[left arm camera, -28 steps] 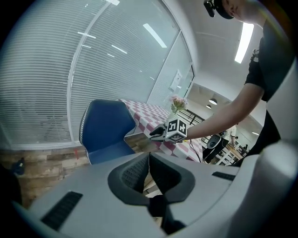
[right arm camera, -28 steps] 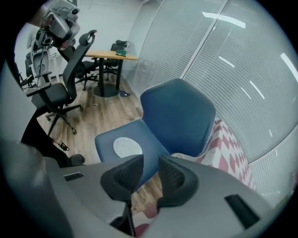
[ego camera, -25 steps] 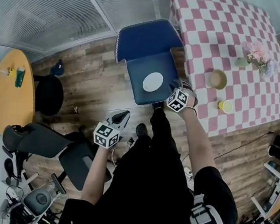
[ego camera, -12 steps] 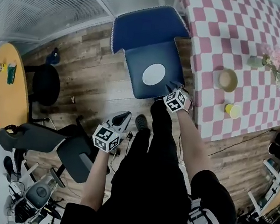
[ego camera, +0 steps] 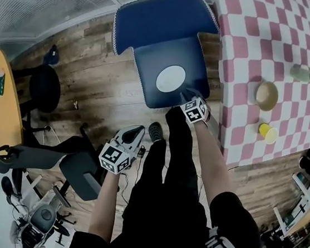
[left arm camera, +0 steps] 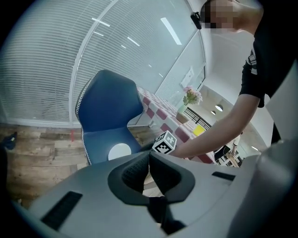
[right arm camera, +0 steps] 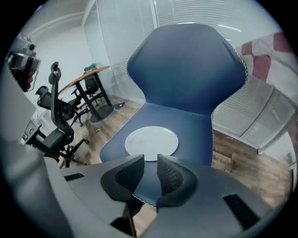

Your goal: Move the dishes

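A white plate lies flat on the seat of a blue chair. My right gripper hangs just over the plate's near edge, pointing steeply down. It is open, its jaws have just been closing a little, and nothing is between them. My left gripper is held low over the wooden floor, left of my legs and apart from the chair. Its pads meet at the tips with nothing in them. The left gripper view shows the plate and the right gripper's marker cube.
A table with a pink-and-white checked cloth stands right of the chair, carrying a tan bowl, a yellow cup and a flower vase. A round wooden table and black office chairs stand at the left.
Both grippers have come down. The right gripper has rolled and drawn closer to the plate's near edge, and the chair looms larger. The left gripper has sunk towards the floor.
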Motion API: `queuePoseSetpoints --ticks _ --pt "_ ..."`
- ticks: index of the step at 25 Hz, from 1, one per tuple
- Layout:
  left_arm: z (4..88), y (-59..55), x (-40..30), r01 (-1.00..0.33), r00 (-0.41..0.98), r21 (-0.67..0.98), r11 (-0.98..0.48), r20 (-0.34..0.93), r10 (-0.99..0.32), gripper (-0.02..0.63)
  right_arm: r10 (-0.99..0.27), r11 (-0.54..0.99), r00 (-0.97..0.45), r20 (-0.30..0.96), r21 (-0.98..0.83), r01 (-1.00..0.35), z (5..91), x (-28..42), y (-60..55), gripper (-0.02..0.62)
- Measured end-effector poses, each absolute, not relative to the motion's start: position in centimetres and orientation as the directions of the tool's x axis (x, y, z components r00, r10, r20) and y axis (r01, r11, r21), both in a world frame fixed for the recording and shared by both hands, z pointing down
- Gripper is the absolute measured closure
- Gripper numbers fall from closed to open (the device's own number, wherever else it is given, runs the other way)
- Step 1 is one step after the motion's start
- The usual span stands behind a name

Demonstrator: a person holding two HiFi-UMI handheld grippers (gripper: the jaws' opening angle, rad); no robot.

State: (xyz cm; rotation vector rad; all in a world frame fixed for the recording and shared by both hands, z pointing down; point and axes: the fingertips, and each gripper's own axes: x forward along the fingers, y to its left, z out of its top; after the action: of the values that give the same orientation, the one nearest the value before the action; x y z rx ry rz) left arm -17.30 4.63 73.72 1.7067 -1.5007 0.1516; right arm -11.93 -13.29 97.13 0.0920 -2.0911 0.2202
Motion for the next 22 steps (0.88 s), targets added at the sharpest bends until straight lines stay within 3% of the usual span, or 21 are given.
queuePoseSetpoints --ticks 8,14,22 --pt "79.3 5.3 -17.0 -0.843 0.311 0.531 0.080 0.603 -0.734 0.581 0.033 0.864 -0.598 0.801 -0.324 -0.385 103.1 -12.8 -15.2 0.497" --pt "80.9 5.3 -17.4 -0.837 0.312 0.539 0.091 0.608 -0.730 0.581 0.075 0.608 -0.689 0.721 -0.581 -0.542 106.4 -13.8 -15.7 0.483" --pt "80.7 4.9 -18.6 -0.837 0.305 0.540 0.089 0.595 -0.743 0.581 0.093 0.369 -0.751 0.654 -0.723 -0.584 108.2 -15.1 -15.8 0.453"
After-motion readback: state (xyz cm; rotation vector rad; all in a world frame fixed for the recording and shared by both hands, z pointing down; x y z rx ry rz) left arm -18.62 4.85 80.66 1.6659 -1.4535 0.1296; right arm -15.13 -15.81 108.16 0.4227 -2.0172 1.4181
